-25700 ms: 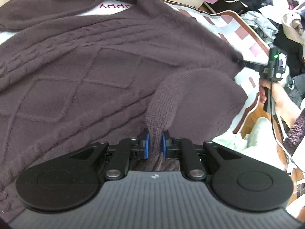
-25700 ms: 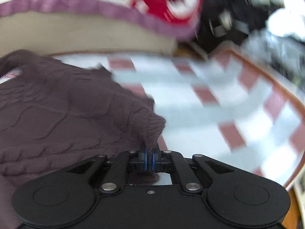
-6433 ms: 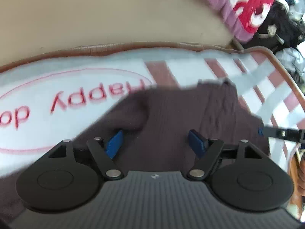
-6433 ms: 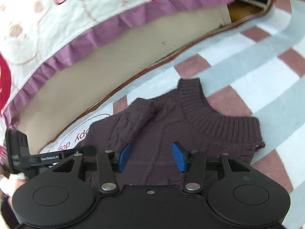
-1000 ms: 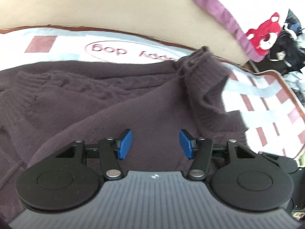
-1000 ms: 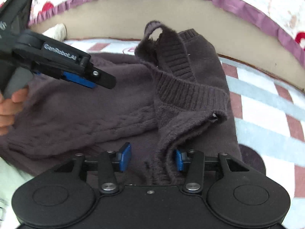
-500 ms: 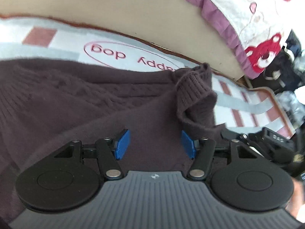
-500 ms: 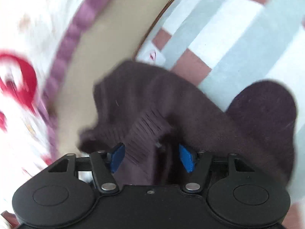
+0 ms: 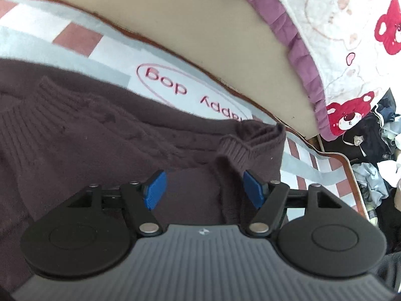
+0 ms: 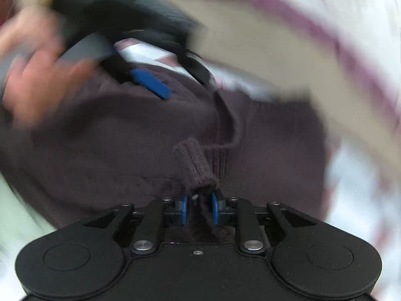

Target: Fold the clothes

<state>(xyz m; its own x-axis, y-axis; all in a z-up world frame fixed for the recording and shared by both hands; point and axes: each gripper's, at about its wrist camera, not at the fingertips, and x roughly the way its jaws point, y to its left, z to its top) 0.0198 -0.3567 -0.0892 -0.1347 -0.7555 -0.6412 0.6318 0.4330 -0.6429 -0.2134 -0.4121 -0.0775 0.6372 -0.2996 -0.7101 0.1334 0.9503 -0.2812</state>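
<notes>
left wrist view: left gripper (image 9: 203, 188) spread wide, holding nothing, low over the brown sweater (image 9: 87, 138); sweater lies on the checked mat (image 9: 75, 40), a ribbed edge (image 9: 235, 148) bunched up just ahead of the right finger. right wrist view, blurred: right gripper (image 10: 198, 208) looks clenched on a ribbed fold (image 10: 195, 165) of the sweater; left gripper's blue pad (image 10: 150, 84) hovers above the knit.

We look from each hand-held gripper, low and close over the sweater (image 9: 105, 155); both views share it and the headboard (image 9: 225, 37).
</notes>
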